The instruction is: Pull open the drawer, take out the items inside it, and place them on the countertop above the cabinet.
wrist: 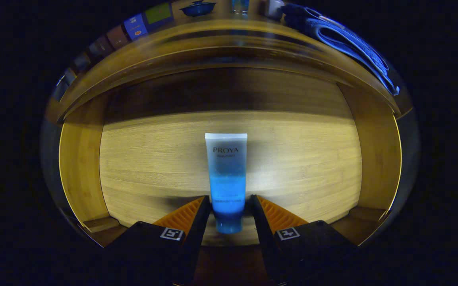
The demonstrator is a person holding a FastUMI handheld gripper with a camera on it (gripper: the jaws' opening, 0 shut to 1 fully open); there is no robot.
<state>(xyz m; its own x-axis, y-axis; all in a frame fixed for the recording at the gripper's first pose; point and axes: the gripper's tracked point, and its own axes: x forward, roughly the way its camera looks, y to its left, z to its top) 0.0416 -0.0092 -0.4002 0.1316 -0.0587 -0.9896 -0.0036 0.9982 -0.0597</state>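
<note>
A soft tube (227, 167), pale at its far end and blue toward its cap, lies flat on the floor of the pulled-out wooden drawer (80, 171). Its cap end points toward me. My gripper (230, 198) reaches down into the drawer, with its fingertips (204, 204) closed against both sides of the tube's blue lower part. The cap sits between the fingers, behind the tips.
Beyond the drawer's back wall the cabinet's countertop (221, 29) curves across. On it stand a blue lidded bowl (198, 8) and a glass (240, 4), with blue fabric (348, 41) to the right and small coloured packs (135, 26) to the left. Bare drawer floor lies on both sides of the tube.
</note>
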